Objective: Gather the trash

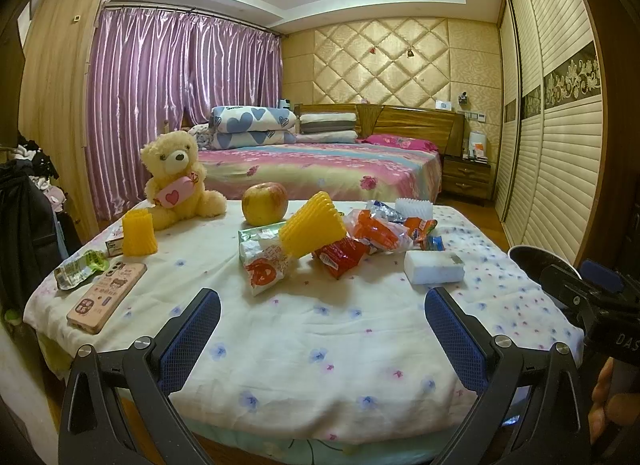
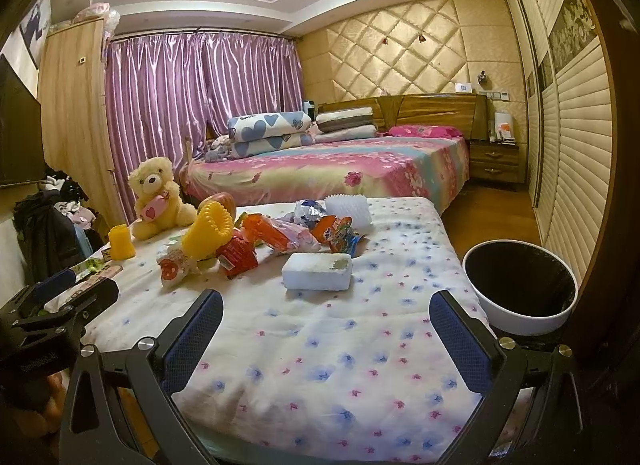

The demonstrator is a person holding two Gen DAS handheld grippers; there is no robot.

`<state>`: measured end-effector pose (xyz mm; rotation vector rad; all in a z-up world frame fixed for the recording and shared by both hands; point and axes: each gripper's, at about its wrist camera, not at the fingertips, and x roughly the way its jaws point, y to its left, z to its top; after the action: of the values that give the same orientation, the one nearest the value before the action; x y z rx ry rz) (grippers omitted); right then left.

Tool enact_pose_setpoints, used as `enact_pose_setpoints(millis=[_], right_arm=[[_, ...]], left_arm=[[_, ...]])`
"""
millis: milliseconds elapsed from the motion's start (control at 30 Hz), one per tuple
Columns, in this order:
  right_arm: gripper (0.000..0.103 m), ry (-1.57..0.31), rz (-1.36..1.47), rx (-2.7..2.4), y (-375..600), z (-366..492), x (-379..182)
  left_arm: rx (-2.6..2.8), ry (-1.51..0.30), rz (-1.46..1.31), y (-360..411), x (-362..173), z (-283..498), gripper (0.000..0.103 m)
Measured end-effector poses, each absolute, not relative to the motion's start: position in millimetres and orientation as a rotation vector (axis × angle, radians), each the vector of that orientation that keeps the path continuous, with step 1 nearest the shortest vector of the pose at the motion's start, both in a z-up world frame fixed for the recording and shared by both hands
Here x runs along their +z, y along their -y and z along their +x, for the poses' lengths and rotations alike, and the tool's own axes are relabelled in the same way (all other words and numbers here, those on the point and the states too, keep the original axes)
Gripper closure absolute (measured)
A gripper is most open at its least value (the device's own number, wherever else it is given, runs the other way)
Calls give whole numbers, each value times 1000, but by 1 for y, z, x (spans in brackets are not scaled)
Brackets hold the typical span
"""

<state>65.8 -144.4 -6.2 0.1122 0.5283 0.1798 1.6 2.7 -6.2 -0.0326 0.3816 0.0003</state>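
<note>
A pile of snack wrappers [image 1: 376, 233] [image 2: 288, 235] lies mid-table on the flowered cloth [image 1: 320, 329]. A yellow foam fruit net [image 1: 312, 227] [image 2: 208, 235] leans on a red-and-white wrapper [image 1: 264, 267]. A white foam block [image 1: 434, 267] [image 2: 316, 271] sits nearest the grippers. A green wrapper [image 1: 80, 267] lies at the left edge. A white bin with a black inside [image 2: 520, 289] stands right of the table. My left gripper [image 1: 322, 301] and right gripper [image 2: 326, 303] both hover open over the near cloth, holding nothing.
A teddy bear [image 1: 180, 181], an apple [image 1: 265, 203], a second yellow net [image 1: 138, 233], a small box [image 1: 114, 245] and a phone in a pink case [image 1: 106, 297] also rest on the table. A bed [image 1: 320, 165] stands behind. Wardrobe doors [image 2: 576, 145] line the right.
</note>
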Motion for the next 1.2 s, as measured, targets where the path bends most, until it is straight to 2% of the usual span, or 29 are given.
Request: enact_pose_setpoints(millis=[733, 1200], right_arm=[[0, -592, 138, 193, 145, 77, -17], [0, -776, 188, 226, 140, 136, -52]], left_arm=[[6, -458, -81, -17, -17, 15, 1], [59, -601, -121, -47, -38, 92, 1]])
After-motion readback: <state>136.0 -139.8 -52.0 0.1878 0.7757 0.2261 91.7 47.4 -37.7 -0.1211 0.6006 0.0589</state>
